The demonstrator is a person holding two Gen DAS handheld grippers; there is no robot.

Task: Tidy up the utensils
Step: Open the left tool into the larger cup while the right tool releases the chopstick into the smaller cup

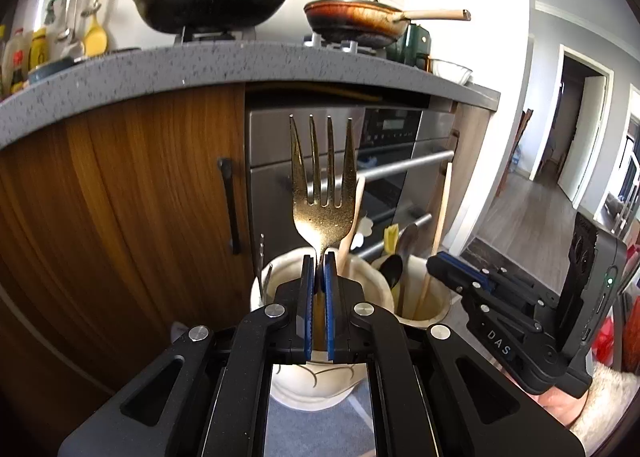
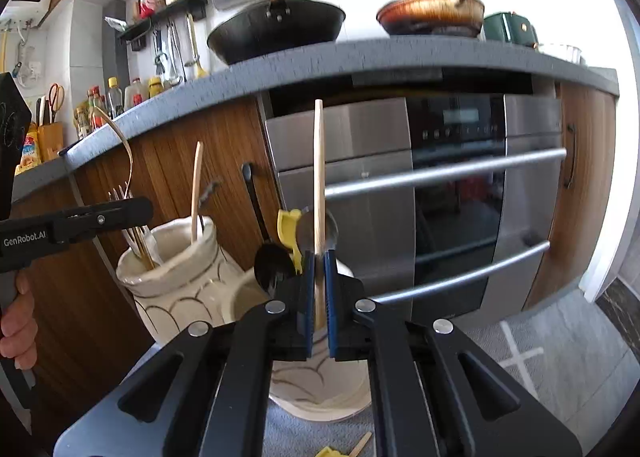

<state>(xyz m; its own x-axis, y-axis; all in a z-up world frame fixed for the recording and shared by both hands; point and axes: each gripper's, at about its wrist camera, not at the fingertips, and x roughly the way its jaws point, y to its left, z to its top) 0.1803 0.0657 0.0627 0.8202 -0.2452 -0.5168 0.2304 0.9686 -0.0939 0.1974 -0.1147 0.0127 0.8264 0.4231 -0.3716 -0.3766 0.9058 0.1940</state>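
Observation:
My left gripper (image 1: pixel 319 277) is shut on the neck of a gold fork (image 1: pixel 323 193), tines up, directly over a cream ceramic jar (image 1: pixel 276 285) that holds a wooden stick and a silver utensil. The second cream jar (image 1: pixel 434 297), to its right, holds spoons. My right gripper (image 2: pixel 319 269) is shut on a wooden chopstick (image 2: pixel 319 177), held upright over that second jar (image 2: pixel 320 385), beside a black spoon (image 2: pixel 272 261), a silver spoon (image 2: pixel 308 235) and a yellow utensil (image 2: pixel 289 225). In the right wrist view, the left gripper (image 2: pixel 136 209) hangs above the first jar (image 2: pixel 180 285).
Both jars stand on a blue-grey mat (image 2: pixel 304 437) in front of a wooden cabinet door (image 1: pixel 120 197) and a steel oven (image 2: pixel 460 197) with bar handles. A grey countertop (image 1: pixel 200 65) above carries a black wok (image 1: pixel 212 1) and a frying pan (image 1: pixel 356 19). A yellow piece (image 2: pixel 330 452) lies on the mat.

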